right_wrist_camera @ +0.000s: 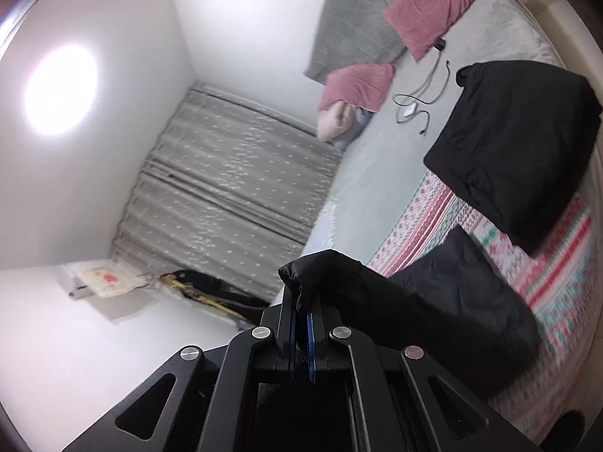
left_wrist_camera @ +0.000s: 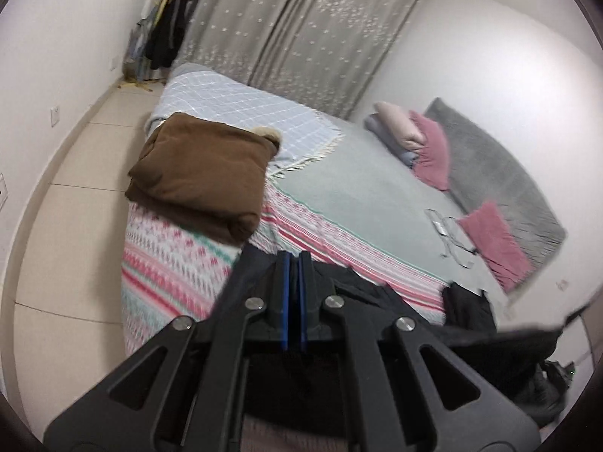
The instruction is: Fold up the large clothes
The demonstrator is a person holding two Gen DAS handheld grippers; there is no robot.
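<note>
A large black garment lies partly on the patterned bed cover. My right gripper is shut on a gathered edge of it and holds that edge up above the bed. Another black folded part or garment lies further up the bed. My left gripper is shut, and black cloth hangs around and below its fingers over the near bed edge; the pinch itself is hidden. A folded brown garment lies on the bed's far left corner.
Pink pillows and a grey blanket lie at the bed's head. A charger cable lies on the grey sheet. Grey curtains hang behind the bed. Tiled floor runs along its left.
</note>
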